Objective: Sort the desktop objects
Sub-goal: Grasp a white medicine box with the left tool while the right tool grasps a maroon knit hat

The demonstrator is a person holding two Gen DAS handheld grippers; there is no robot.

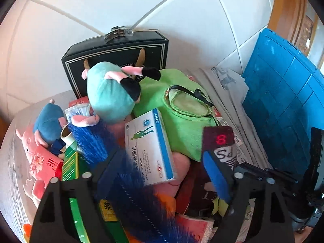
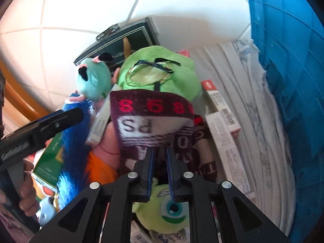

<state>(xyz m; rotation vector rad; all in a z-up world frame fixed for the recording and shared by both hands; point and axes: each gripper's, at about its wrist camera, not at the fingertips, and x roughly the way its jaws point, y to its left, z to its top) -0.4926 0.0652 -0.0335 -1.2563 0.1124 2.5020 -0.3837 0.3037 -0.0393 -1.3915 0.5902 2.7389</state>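
Observation:
My right gripper [image 2: 160,151] is shut on a maroon patterned sock [image 2: 149,117] with red digits and holds it above the pile; the sock also shows in the left wrist view [image 1: 219,141]. My left gripper [image 1: 162,162] is open above the pile, with a blue fuzzy duster [image 1: 129,174] running between its fingers and a white medicine box [image 1: 148,147] just ahead. It appears at the left of the right wrist view [image 2: 50,123]. A teal plush [image 1: 109,95] and a green plush [image 1: 182,109] lie behind.
A black gift box [image 1: 117,54] stands against the white tiled wall. A blue crate [image 1: 283,105] stands at the right, beside stacked newspapers [image 1: 228,93]. Green boxes [image 1: 70,168], pink plush toys [image 1: 30,145] and a one-eyed green monster plush [image 2: 168,210] crowd the pile.

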